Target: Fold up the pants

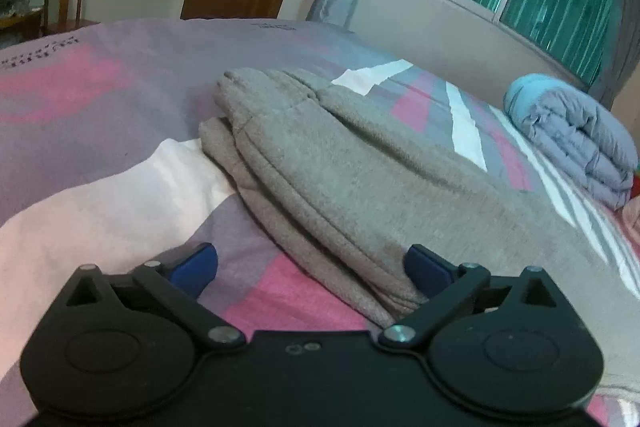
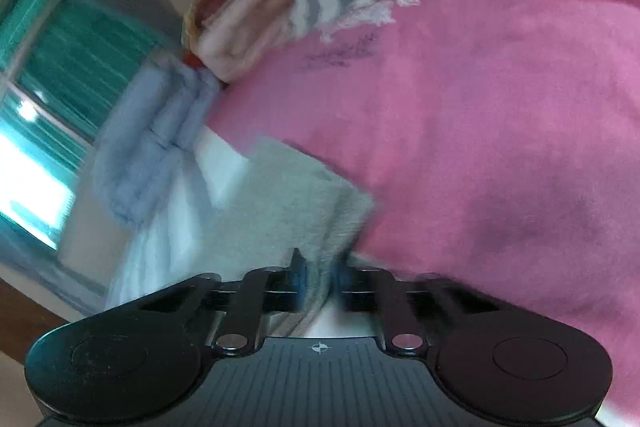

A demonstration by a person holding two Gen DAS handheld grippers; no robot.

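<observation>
Tongs first: the left tongs (image 1: pixel 311 267) are hanging spread wide, blue pads apart, gripping nothing, with the near edge of the grey fleece sweatpants (image 1: pixel 360 187) lying between and just ahead of them. Over on the other side, the right tongs (image 2: pixel 320 277) are pressed together and pinching a bunched fold of those sweatpants (image 2: pixel 280 211), the view tilting and blurring.

Those sweatpants are lying on the pink, grey and white patchwork bed sheet (image 1: pixel 100 155), already doubled into stacked layers, running from the tongs toward 12 o'clock. A rolled blue-grey quilt (image 1: pixel 580 143) is sitting well apart at 3 o'clock.

My read: we are mid-fold, one end being carried across by the right side while the left is waiting free. Next up, the left side probably needs to close on that near edge, or pin it, so the layers are staying squared as the held end is being laid down.
</observation>
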